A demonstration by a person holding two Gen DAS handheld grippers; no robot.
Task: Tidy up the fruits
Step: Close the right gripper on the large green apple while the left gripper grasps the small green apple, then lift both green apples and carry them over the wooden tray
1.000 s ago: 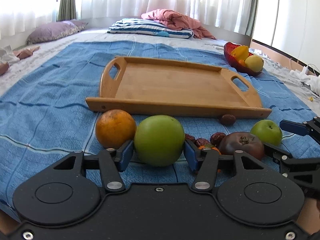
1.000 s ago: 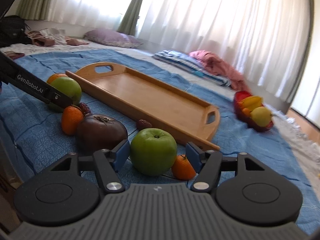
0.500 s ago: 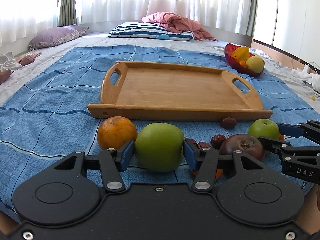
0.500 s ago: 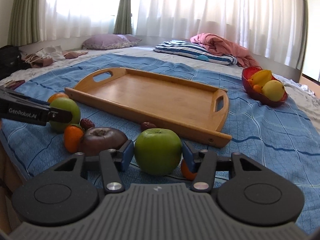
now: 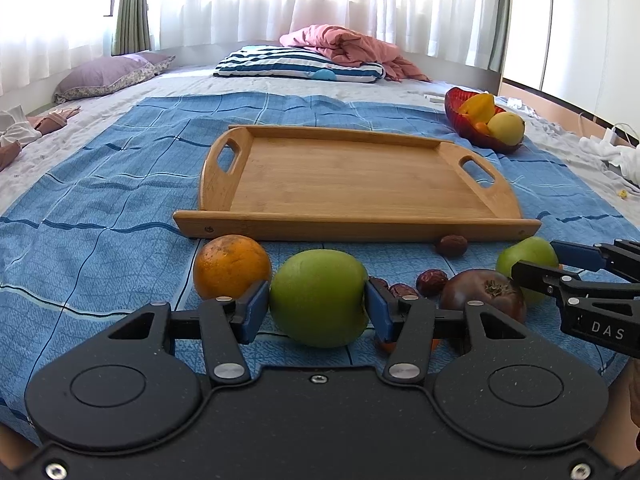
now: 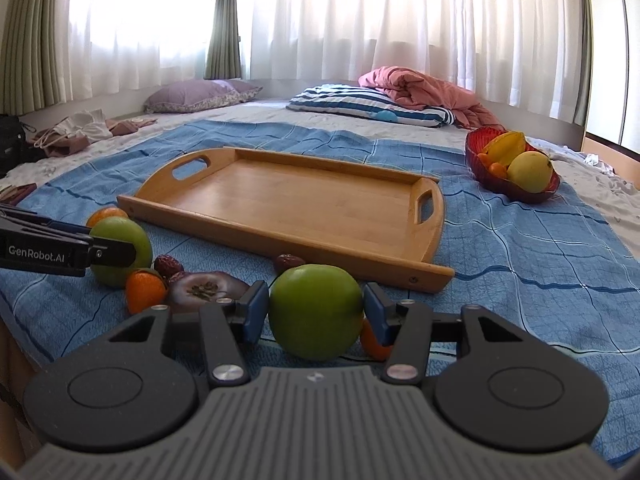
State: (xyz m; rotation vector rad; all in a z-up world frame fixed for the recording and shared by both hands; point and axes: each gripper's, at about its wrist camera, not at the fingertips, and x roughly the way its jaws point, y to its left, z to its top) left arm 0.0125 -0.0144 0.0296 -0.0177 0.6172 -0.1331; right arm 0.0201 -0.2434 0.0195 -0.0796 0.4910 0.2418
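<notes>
Both claws are the same basic build: chunky black plastic bodies with two round discs moulded in and silver pivot screws on the linkage arms. The left claw [image 5: 316, 304] has a flat speckled black deck with small screws at the corners; the right claw [image 6: 316, 307] has a ribbed grey one. Blue pads [image 5: 253, 310] line the fingers. "DAS" is printed on one side, "GenRobot.AI" on the other.

The right tool [image 5: 576, 276], seen from the left wrist camera, carries the white letters "DAS" on its black side, behind its fingers. The left tool [image 6: 120, 250], seen from the right wrist camera, carries "GenRobot.AI" in white on its black body.
</notes>
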